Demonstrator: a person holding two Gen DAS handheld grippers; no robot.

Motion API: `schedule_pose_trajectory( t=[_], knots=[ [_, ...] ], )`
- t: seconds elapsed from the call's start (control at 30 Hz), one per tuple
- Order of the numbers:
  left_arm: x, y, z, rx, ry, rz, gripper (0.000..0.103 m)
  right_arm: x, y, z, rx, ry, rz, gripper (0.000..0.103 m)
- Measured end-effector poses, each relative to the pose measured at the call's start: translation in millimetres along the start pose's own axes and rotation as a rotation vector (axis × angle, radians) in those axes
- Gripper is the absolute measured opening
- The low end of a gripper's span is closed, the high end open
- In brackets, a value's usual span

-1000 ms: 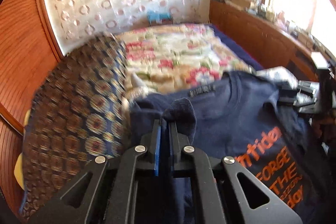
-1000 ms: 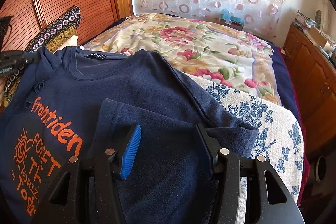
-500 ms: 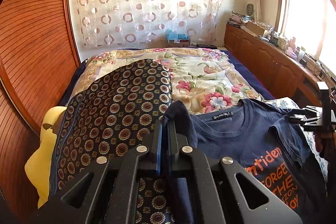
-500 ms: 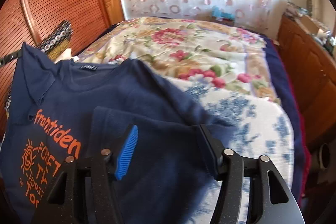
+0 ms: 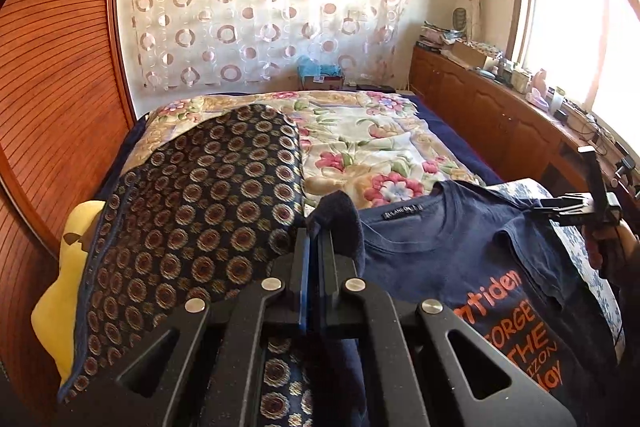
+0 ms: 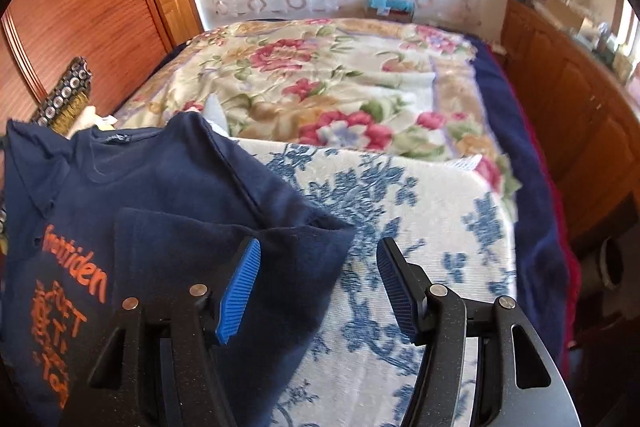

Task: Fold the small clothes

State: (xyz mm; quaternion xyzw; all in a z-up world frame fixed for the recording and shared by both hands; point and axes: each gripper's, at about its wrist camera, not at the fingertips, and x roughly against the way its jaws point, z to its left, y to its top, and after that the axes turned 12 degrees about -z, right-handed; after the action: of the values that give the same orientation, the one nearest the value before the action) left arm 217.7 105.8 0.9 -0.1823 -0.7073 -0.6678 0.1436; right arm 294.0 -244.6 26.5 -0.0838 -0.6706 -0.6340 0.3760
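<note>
The left gripper (image 5: 314, 239) has its jaws pinched tight on a bunched corner of the navy T-shirt (image 5: 452, 255), lifting that fabric above the patterned dark cushion (image 5: 200, 219). The right gripper (image 6: 318, 291) has its jaws spread wide, holding nothing, beside the shirt's folded sleeve. The shirt lies print-up on the blue-flowered towel (image 6: 420, 227) over the floral bedspread (image 6: 320, 87).

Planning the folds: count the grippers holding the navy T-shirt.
1. The left gripper is clamped on the navy T-shirt at its sleeve. The right gripper hangs open over the folded sleeve, gripping nothing.
</note>
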Motion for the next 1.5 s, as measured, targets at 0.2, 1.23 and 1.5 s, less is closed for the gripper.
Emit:
schedule_pose_trajectory(
  t=[0.2,1.23,1.5],
  knots=[
    [6.4,-5.0,-9.4,0.008,-0.041,-0.002,0.003,-0.8,8.2,8.9,0.073,0.023,0.012,0.016],
    [230.9,-127.6,29.0,0.19,-0.06,-0.138,0.003,269.5,-185.3,67.0,0.088,0.041,-0.306,0.01],
    [254.0,-136.5,28.5,0.191,-0.044,-0.149,0.003,320.5,-200.4,67.4,0.066,0.065,-0.296,0.01]
  ],
)
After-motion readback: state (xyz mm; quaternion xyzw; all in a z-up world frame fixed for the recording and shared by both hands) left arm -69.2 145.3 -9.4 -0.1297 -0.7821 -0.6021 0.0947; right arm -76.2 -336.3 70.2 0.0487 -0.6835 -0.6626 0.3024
